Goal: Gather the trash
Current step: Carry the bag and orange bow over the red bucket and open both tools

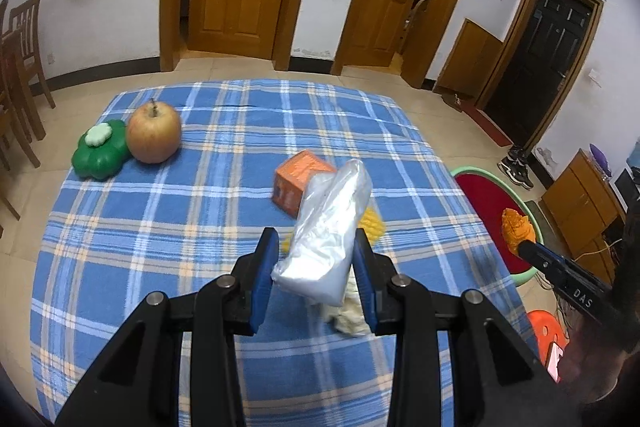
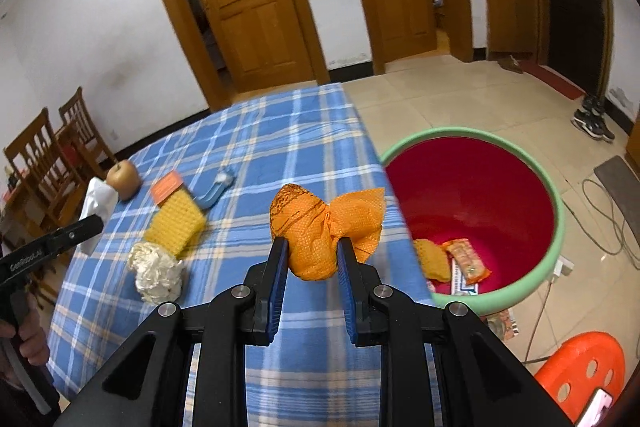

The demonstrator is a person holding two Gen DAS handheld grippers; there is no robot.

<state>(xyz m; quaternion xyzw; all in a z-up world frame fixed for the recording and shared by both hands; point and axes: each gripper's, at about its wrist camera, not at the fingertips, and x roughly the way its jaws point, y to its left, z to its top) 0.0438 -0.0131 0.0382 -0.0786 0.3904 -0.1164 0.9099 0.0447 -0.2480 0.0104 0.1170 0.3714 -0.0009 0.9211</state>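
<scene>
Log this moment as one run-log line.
left gripper: shut on clear plastic bag | right gripper: shut on orange crumpled wrapper | bin: beside table, holds wrappers | on table: white tissue wad, yellow sponge

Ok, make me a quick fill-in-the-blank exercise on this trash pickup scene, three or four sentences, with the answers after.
1. The left gripper is shut on a crumpled clear ____ bag.
2. The right gripper holds a wad of ____ netting.
3. The bin beside the table has a green rim and a ____ inside.
4. Next to the green clover-shaped box on the checked cloth stands an ____.

Missing words: plastic; orange; red; apple
</scene>
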